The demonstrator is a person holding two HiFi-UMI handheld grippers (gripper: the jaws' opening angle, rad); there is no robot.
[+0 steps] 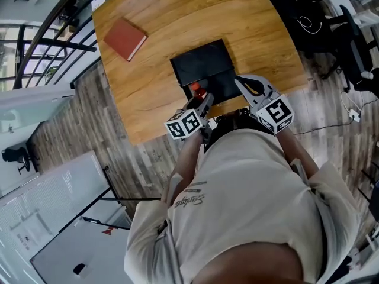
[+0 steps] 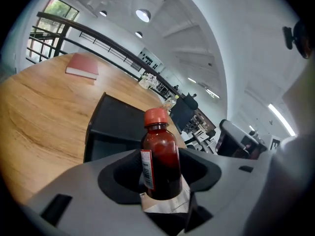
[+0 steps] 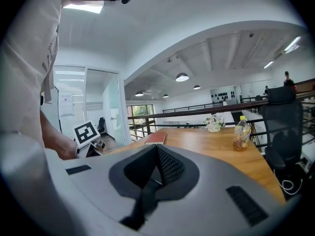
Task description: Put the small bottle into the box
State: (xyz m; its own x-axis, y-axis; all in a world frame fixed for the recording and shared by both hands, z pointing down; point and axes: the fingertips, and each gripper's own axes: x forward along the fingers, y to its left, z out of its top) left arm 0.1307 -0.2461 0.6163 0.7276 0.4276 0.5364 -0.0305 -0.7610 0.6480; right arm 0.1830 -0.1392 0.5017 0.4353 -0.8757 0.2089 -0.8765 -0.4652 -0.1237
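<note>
The small brown bottle point(image 2: 160, 161) with a red cap point(image 1: 197, 90) stands upright between the jaws of my left gripper point(image 1: 201, 98), which is shut on its lower body point(image 2: 162, 191). It hangs just over the near edge of the black box point(image 1: 204, 64), whose dark side fills the space behind the bottle point(image 2: 115, 127). My right gripper point(image 1: 241, 83) hovers over the box's near right corner. In the right gripper view its jaws point(image 3: 156, 167) are pressed together with nothing between them.
A red book point(image 1: 125, 38) lies at the far left of the wooden table point(image 1: 160, 105). At the far edge stand a drink bottle point(image 3: 241, 133) and a small plant point(image 3: 214, 123). An office chair point(image 3: 283, 127) sits to the right of the table, and a railing runs behind it.
</note>
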